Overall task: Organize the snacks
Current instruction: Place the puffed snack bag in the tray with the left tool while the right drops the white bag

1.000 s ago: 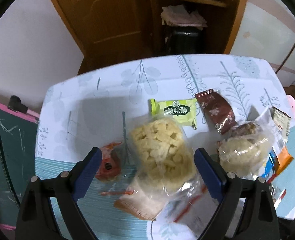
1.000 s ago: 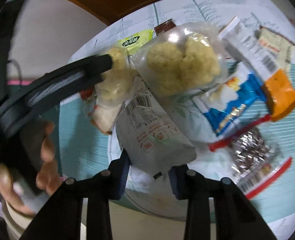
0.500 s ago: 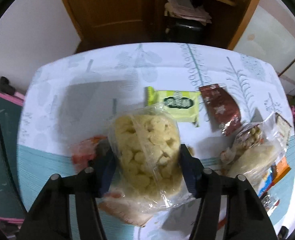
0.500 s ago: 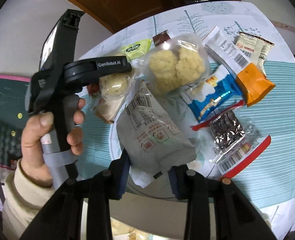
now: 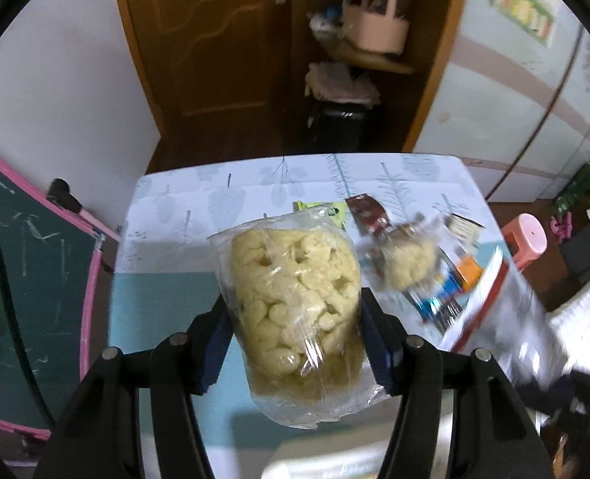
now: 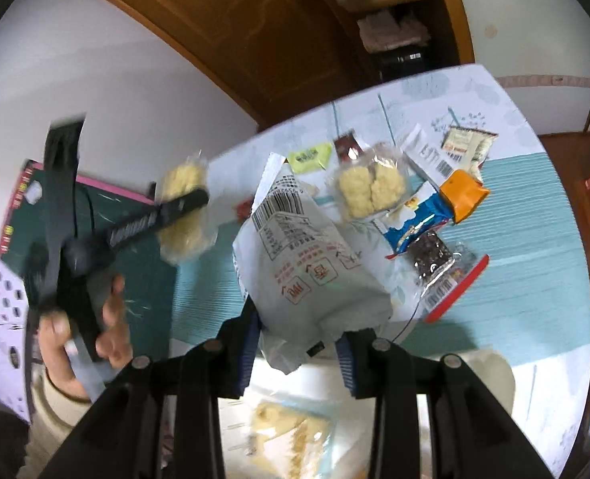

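Left wrist view: clear bag of yellow puffs (image 5: 295,303) hides most of green packet (image 5: 336,211) near table (image 5: 167,287) far edge, and table strip beneath. White printed pouch (image 5: 494,319) at right badly motion-blurred, print unreadable. Packets along table right edge smeared, unsortable.

Right wrist view: left gripper (image 6: 183,211) blurred, lettering on its side illegible; hand (image 6: 95,319) blurred. White printed pouch (image 6: 306,271) covers table near edge. Pale bag (image 6: 291,431) at bottom cut by frame, contents unclear.

Left tool (image 5: 295,343) grips clear plastic bag of pale puffed snacks (image 5: 295,299), raised above leaf-patterned worktop (image 5: 183,207). Brown packet (image 5: 368,213) and blurred white pack (image 5: 498,311) to the right.
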Demonstrator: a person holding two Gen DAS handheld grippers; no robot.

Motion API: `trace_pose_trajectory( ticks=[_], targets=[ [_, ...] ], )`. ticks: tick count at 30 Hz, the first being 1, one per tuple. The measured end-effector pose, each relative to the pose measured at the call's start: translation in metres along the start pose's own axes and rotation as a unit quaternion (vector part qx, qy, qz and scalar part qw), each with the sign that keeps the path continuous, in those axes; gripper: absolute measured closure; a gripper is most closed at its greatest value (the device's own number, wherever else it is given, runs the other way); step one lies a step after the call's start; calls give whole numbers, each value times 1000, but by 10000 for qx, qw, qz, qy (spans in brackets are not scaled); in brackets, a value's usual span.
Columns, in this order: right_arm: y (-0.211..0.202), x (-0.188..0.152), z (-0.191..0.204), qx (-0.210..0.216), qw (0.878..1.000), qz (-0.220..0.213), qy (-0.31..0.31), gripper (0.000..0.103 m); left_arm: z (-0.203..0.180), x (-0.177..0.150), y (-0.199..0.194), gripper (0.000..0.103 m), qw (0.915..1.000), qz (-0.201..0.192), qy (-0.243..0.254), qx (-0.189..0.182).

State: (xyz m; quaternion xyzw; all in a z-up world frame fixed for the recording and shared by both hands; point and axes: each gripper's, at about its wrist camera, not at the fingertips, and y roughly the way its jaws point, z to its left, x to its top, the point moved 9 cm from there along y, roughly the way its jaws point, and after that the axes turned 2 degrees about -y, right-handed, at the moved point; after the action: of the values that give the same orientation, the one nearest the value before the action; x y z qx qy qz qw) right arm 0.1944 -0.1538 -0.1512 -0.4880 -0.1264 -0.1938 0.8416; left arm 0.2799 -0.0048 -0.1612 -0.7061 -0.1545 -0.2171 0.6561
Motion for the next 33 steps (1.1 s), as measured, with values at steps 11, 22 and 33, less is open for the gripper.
trace_pose_trajectory(
  ticks=[11, 22, 33],
  targets=[
    [-70, -61, 28, -683, 9929, -684, -698, 68, -37, -96, -118, 45, 9962, -434, 180, -738],
    [-88, -121, 36, -1087, 9865, -697, -1008, 67, -50, -156, -147, 45, 9961, -788, 339, -205],
    [-68, -146, 32, -1436, 9828, -434, -1077, 66, -45, -188, -133, 44, 9980, -535, 332, 80]
  ],
)
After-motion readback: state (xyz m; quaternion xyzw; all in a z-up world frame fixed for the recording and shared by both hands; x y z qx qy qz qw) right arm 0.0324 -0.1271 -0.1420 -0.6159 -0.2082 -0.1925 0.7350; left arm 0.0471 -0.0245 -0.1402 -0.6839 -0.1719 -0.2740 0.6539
